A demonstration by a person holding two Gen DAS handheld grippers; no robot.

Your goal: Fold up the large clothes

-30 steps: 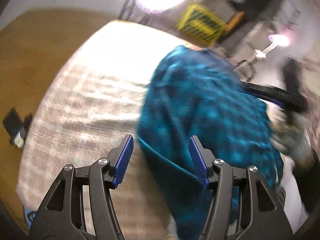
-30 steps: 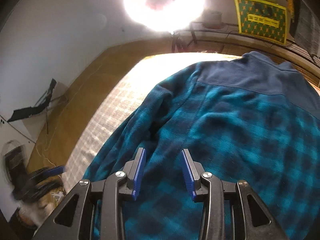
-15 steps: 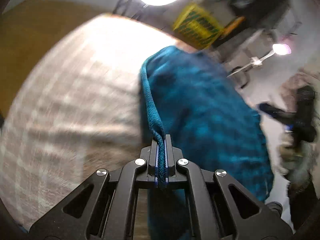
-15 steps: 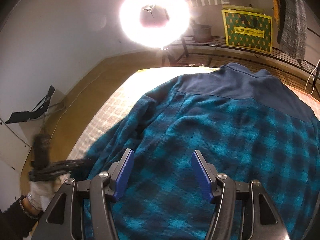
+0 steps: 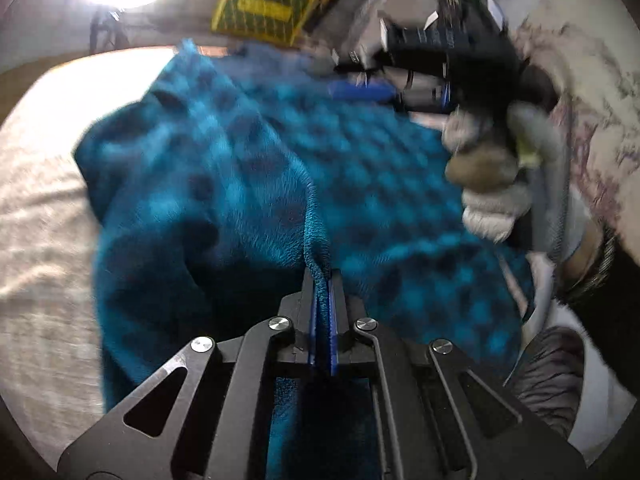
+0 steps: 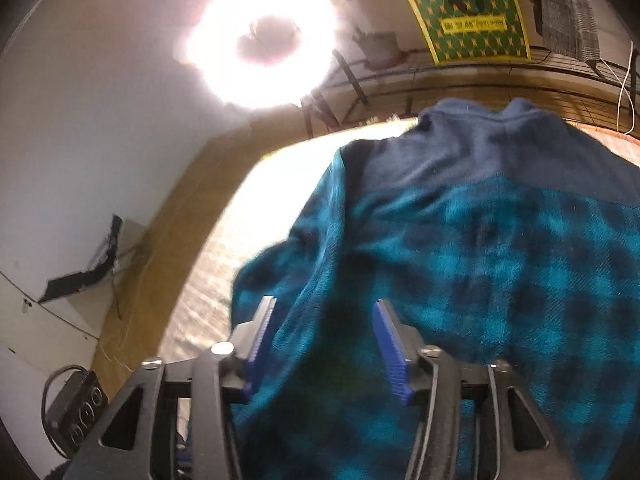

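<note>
A teal and dark blue checked fleece shirt (image 5: 248,184) lies on a pale checked bed cover (image 5: 36,216). My left gripper (image 5: 323,280) is shut on the shirt's teal hem edge and holds it lifted over the body of the shirt. In the right wrist view the shirt (image 6: 500,264) shows its plain navy yoke and collar (image 6: 476,140) at the far end, with a fold of fabric raised at its left side. My right gripper (image 6: 324,320) is open just above the shirt, fabric between and under its fingers. The right gripper and gloved hand also show in the left wrist view (image 5: 472,80).
A bright ring lamp (image 6: 260,40) stands beyond the bed. A yellow and green sign (image 6: 468,24) leans on a wire rack at the back. The wooden floor (image 6: 180,216) runs along the bed's left side, with a black device (image 6: 72,404) on it.
My left gripper closed on the shirt's hem and carried it up and over toward the right. My right gripper opened wider and stayed over the shirt; the left side of the shirt is now folded up.
</note>
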